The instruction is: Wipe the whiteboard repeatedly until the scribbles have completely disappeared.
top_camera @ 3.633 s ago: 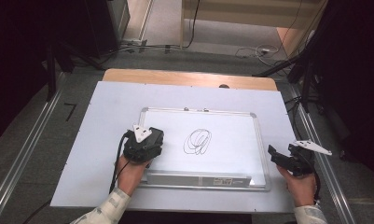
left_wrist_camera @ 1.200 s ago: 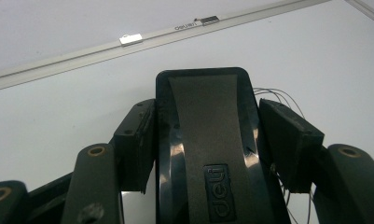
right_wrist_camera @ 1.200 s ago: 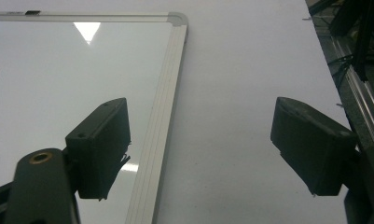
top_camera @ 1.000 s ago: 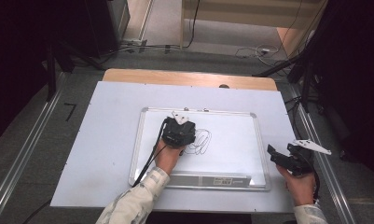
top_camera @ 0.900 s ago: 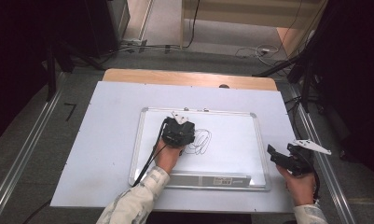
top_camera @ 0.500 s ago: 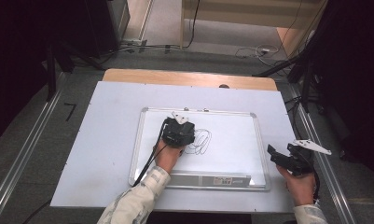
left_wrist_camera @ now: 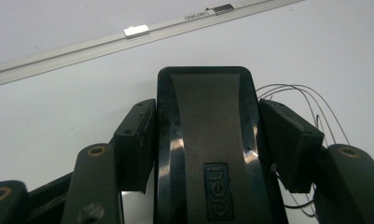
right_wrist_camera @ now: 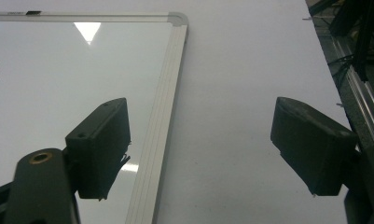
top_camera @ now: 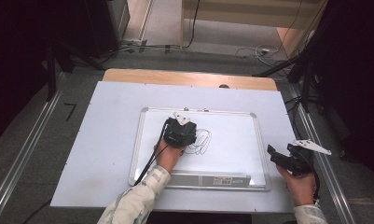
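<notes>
Gripping a black eraser by its long sides, the left claw presses it on the whiteboard beside the scribble. Rigid, light, glossy plastic: probably slippery, so side grip suits. Right claw gapes empty over the bench.

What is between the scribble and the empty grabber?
Just bare whiteboard, then its silver frame, seen in the high view. The scribble sits left; the right gripper waits right.

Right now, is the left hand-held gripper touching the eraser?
Touching. In the left gripper view, the left hand-held gripper has both jaws pressed against the sides of the black eraser, with no gap visible.
</notes>
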